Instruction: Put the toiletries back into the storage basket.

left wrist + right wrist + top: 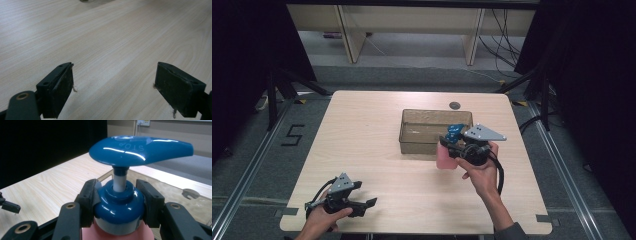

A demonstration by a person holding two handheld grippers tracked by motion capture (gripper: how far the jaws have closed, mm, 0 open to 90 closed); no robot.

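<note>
A pink pump bottle (445, 157) with a blue pump head (140, 150) hangs just above the table, at the near right corner of the clear brown bin (412, 131). My right gripper (451, 145) is shut on its blue collar (118, 208), one pad on each side. The bottle's pink body (110, 234) shows below the collar. My left gripper (364, 206) rests near the table's front left edge, jaws wide open with only bare wood between its fingers (58, 86).
The light wooden table (362, 140) has a small round hole (454, 105) at its far middle. The bin stands right of centre and looks empty. Beyond the table lie grey floor, desk legs and cables.
</note>
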